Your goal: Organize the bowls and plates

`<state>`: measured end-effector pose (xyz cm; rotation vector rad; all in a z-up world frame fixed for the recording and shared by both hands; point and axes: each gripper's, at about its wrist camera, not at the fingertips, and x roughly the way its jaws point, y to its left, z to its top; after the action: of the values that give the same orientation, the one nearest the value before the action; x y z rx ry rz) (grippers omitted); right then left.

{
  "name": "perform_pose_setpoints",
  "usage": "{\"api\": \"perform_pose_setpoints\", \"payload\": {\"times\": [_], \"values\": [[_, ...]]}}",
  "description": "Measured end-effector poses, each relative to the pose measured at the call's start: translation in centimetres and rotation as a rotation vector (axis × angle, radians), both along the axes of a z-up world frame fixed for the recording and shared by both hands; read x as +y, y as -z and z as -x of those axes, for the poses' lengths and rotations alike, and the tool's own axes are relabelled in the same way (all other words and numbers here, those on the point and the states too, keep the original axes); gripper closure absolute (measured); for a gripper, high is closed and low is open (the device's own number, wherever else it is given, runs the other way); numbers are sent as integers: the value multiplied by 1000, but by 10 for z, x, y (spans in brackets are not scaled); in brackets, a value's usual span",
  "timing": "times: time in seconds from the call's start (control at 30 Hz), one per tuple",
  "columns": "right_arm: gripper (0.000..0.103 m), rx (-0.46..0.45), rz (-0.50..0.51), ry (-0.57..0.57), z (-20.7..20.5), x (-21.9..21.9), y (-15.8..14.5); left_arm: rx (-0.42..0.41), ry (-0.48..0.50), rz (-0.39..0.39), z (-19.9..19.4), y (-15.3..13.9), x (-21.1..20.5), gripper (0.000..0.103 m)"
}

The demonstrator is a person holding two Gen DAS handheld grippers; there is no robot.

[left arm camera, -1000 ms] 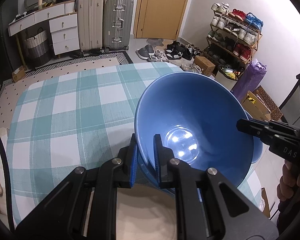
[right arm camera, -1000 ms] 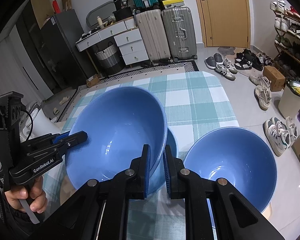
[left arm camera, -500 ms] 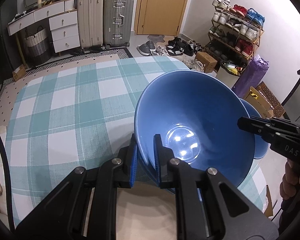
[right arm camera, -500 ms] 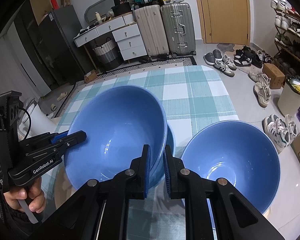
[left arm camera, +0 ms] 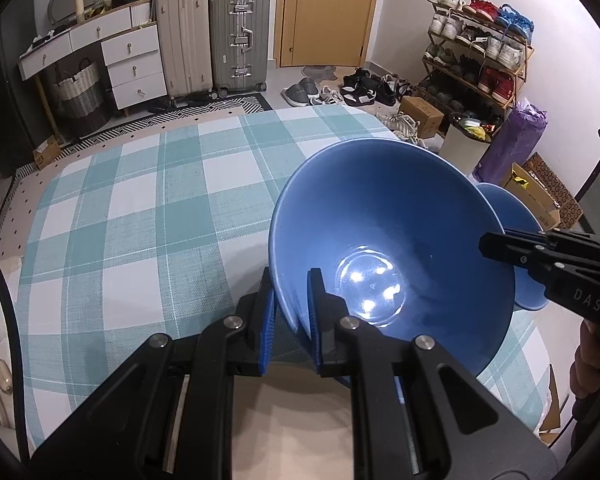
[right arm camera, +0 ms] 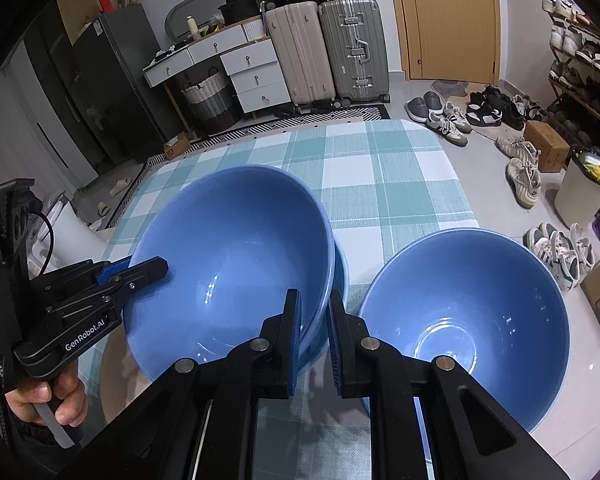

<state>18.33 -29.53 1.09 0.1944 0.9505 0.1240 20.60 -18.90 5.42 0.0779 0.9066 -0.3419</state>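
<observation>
Blue ceramic filled both views: the left gripper (left arm camera: 290,294) and the right gripper (right arm camera: 314,318) each pinched opposite rims of one large bowl (right arm camera: 228,264), jaws clamped tight on its wall. Over the last second the bowl had sunk toward a second bowl (right arm camera: 340,268) just beneath it on the checked tablecloth (left arm camera: 140,216). Nesting looked nearly done. A third bowl (right arm camera: 468,320) sat just beside, apparently next.
</observation>
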Motion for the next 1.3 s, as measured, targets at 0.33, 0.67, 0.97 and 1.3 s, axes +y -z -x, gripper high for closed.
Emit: {"api": "perform_pose_setpoints", "payload": {"times": [0.33,0.67,0.97,1.3], "values": [[90,4,57,6,-2,2,9,-10,5,-39,0,10,-5,92],[90,7,104,0,-4,8,15,-16,5,-64,-2,16,-8,92],[90,-1,145,-5,-8,12,18,-24,7,-90,-4,22,-7,92],[90,-3,169,-11,-9,15,20,-22,13,-145,-6,31,-11,91]]}}
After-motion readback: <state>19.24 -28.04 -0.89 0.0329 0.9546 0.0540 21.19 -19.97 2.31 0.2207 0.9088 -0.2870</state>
